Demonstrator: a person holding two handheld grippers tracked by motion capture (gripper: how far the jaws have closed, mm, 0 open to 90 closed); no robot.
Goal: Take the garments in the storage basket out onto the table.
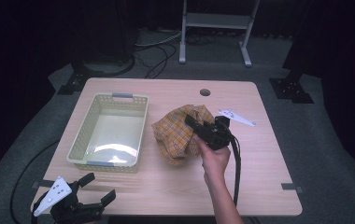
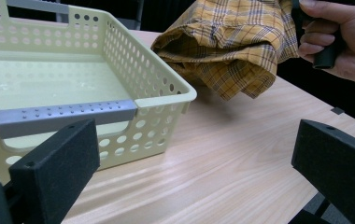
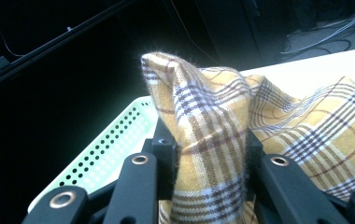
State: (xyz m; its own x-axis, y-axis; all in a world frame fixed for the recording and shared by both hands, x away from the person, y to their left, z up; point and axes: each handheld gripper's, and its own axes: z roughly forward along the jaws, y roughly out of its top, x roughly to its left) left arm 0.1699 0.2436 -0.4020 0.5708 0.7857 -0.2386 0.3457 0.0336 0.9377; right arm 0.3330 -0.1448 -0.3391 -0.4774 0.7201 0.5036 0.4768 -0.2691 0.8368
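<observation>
Plaid cloth (image 1: 179, 133): bunched, clamped in right gripper (image 1: 202, 129), beside cream basket (image 1: 110, 132) on bench (image 1: 259, 158). Left gripper (image 1: 91, 193): jaws apart, nothing held

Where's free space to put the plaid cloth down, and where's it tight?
The basket is empty inside, an open spot. Bare table lies right of the cloth and along the near edge between the left gripper and the forearm. It's tight between cloth and basket, where the right gripper holds a fold.
</observation>
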